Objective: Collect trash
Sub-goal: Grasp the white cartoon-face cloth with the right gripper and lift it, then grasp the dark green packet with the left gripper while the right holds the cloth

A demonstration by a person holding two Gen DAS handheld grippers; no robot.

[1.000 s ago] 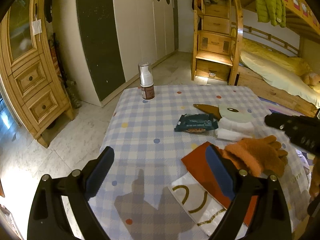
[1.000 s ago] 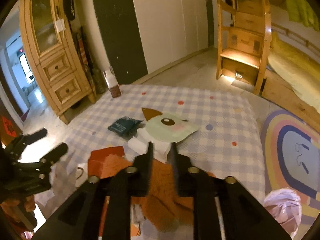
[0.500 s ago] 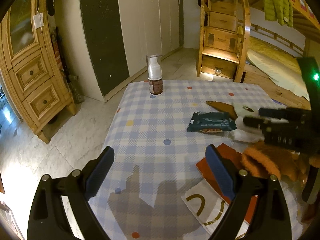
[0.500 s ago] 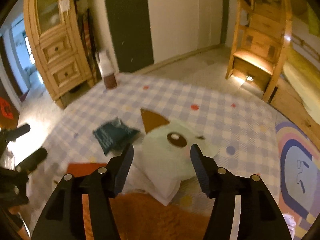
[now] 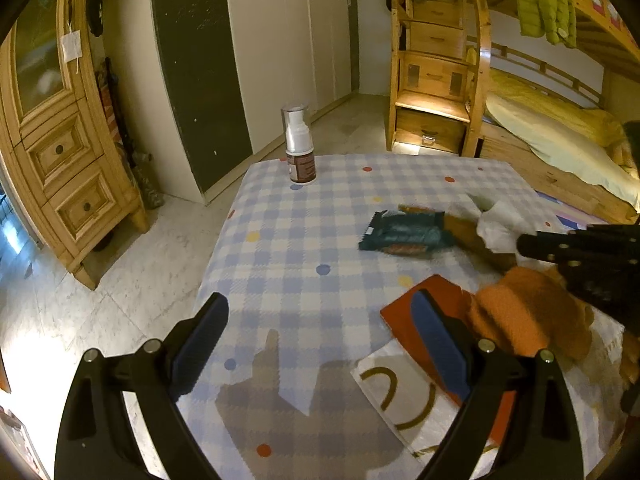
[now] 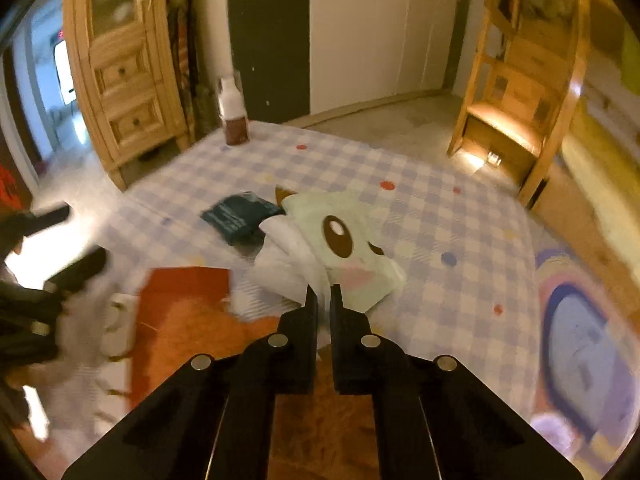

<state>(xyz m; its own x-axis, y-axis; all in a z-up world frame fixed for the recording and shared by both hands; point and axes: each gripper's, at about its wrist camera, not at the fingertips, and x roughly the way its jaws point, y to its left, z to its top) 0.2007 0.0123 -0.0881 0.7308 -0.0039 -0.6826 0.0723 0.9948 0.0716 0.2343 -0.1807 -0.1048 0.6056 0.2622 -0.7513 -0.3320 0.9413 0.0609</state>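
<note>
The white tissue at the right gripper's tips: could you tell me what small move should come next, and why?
Probably lift it slightly. The right gripper looks shut on the white tissue, which lies against the cartoon-eye packet; a small lift would show whether it comes away alone.

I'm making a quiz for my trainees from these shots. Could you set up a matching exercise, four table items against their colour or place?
Things:
1. pump bottle
2. snack wrapper
3. fuzzy glove
4. white tissue

Descriptions:
A. orange, at the near right of the table
B. pinched in the right gripper
C. upright at the far corner of the table
D. dark teal, lying flat mid-table

Pairs: 1-C, 2-D, 3-A, 4-B
</note>
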